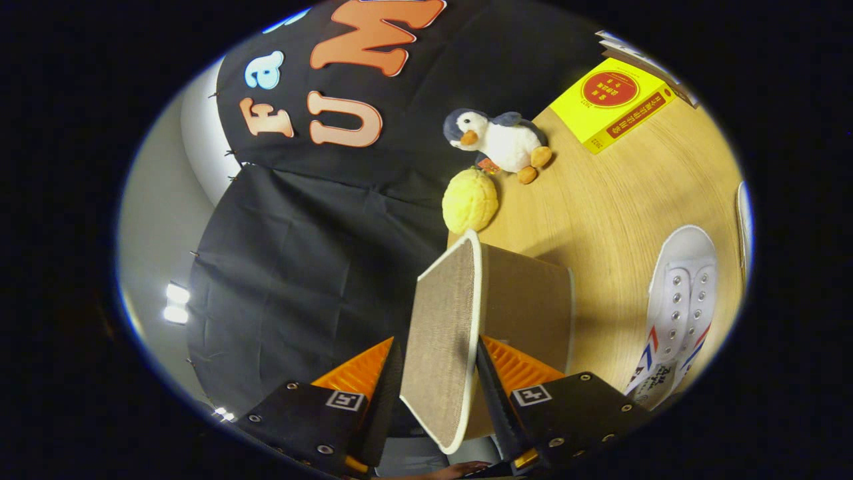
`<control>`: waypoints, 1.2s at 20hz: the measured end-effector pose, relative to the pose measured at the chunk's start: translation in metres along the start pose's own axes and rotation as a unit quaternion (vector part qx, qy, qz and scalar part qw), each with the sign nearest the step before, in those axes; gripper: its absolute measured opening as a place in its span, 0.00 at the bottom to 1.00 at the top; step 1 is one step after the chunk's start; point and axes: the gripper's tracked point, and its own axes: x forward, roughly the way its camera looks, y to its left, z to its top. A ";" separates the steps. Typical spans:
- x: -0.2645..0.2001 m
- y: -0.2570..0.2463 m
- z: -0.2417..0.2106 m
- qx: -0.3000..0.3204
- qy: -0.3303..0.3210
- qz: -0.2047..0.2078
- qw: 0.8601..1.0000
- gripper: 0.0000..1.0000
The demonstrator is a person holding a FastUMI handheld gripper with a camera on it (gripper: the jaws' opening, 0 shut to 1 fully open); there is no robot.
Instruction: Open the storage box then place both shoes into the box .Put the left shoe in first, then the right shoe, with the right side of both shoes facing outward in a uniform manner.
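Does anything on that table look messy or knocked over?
Nothing looks spilled or broken. The brown fabric box lid stands swung up between the jaws of the gripper, which looks deliberate. The stuffed penguin toy lies on its side next to the yellow bumpy ball, slightly untidy.

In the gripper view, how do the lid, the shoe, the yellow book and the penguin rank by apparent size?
Largest to smallest:
1. Lid, between the gripper fingers; nearness enlarges it.
2. Shoe
3. Yellow book and penguin look alike; unranked.
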 end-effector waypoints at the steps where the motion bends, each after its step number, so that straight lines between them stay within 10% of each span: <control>1: 0.004 -0.001 0.000 -0.018 0.002 -0.011 1.000 0.59; 8: 0.019 -0.050 -0.023 -0.021 0.046 -0.115 0.992 0.28; 14: 0.022 -0.030 -0.018 0.028 0.041 -0.085 0.995 0.01; 24: 0.022 0.071 0.014 -0.042 0.006 -0.014 0.999 0.03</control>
